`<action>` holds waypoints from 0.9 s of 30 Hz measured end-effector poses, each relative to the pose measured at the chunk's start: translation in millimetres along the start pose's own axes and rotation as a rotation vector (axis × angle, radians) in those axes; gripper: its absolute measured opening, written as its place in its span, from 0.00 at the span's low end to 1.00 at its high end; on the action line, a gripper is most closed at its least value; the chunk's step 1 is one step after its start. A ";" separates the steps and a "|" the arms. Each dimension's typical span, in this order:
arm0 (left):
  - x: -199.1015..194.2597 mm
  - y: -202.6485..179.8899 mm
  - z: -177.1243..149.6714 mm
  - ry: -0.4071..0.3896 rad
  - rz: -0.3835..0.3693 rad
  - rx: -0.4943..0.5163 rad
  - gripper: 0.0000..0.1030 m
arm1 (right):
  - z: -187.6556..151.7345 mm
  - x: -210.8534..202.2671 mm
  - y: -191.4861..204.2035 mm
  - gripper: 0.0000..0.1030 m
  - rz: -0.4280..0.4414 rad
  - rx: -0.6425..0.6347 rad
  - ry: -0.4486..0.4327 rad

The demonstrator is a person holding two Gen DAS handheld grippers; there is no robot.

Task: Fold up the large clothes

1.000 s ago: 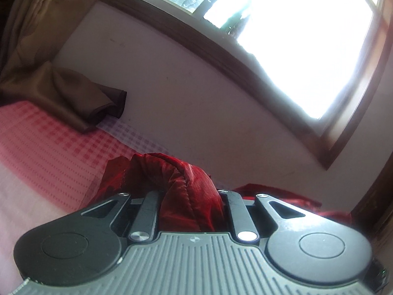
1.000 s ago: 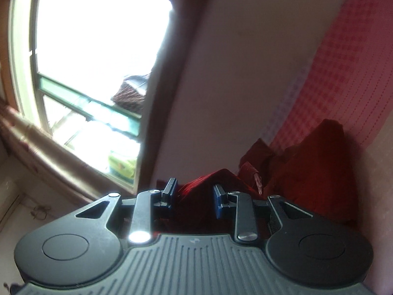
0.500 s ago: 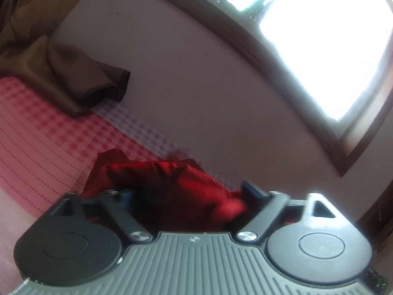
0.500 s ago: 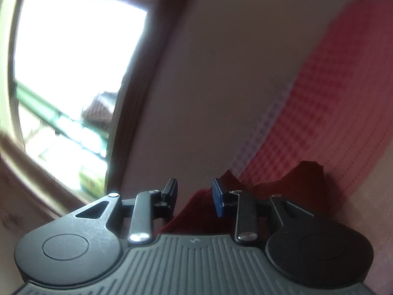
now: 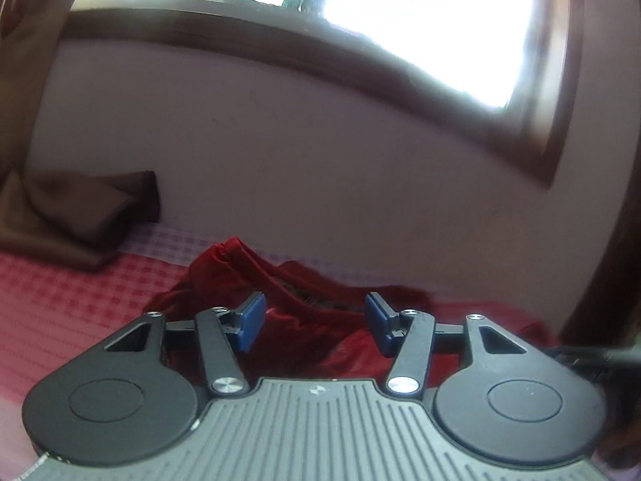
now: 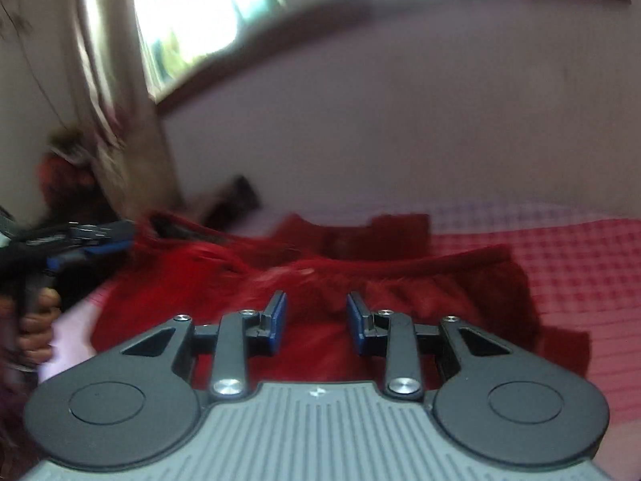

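while left gripper fingers close empty | right gripper parted, empty | red garment bunched near wall

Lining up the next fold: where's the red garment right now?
The red garment lies crumpled on the pink checked bedspread near the wall under the window, just ahead of both grippers in each wrist view.

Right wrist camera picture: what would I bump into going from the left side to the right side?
A person's hand holding the other black gripper with blue pads → hanging beige curtain → crumpled red garment → pink checked bedsheet.
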State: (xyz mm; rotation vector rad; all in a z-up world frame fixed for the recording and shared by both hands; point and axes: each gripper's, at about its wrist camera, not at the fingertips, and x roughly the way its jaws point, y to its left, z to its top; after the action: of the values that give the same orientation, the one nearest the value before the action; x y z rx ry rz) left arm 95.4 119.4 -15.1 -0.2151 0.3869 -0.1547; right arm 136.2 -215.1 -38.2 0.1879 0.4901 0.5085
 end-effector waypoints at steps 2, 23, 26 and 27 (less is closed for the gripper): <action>17.2 6.0 -1.9 0.027 0.035 0.013 0.48 | 1.1 15.7 -13.6 0.30 -0.013 0.021 0.041; 79.9 81.0 -42.1 0.155 0.206 -0.102 0.42 | -32.6 10.5 -117.6 0.28 -0.005 0.489 -0.014; 79.6 86.6 -48.8 0.146 0.194 -0.120 0.42 | -38.2 17.2 -120.2 0.25 -0.021 0.489 0.020; 78.6 88.2 -50.6 0.145 0.188 -0.128 0.42 | -38.8 19.8 -117.8 0.25 -0.030 0.470 0.037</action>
State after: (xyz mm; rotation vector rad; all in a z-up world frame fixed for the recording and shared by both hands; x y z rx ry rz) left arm 157.1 180.6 -109.7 -0.2935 0.5594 0.0406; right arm 181.6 -304.4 -114.1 0.6208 0.6432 0.3611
